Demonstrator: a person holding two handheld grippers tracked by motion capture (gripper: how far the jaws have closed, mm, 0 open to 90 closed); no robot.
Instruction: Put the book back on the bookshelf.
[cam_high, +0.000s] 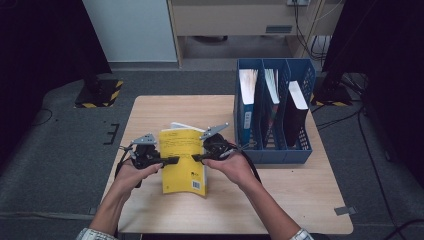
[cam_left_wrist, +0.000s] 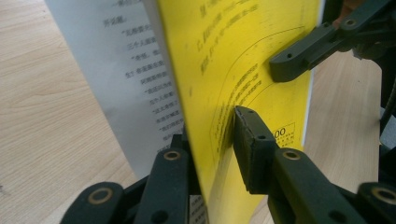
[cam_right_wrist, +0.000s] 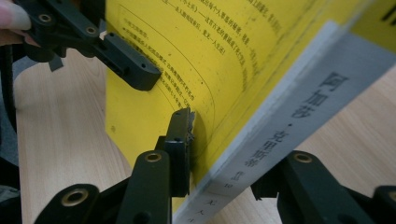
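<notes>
I have the yellow book (cam_high: 183, 160) clamped from both sides, left gripper (cam_high: 169, 161) and right gripper (cam_high: 196, 158) each pinching it, raised near the table's (cam_high: 300, 190) front edge

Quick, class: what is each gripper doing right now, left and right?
Left gripper: shut on the yellow book, at its left edge.
Right gripper: shut on the same book, at its spine side.

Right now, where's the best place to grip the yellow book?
Probably its two long edges, one gripper from each side. The book is thin and flat, so each edge fits between jaws: the left gripper pinches the open edge, the right gripper clamps the spine.
</notes>
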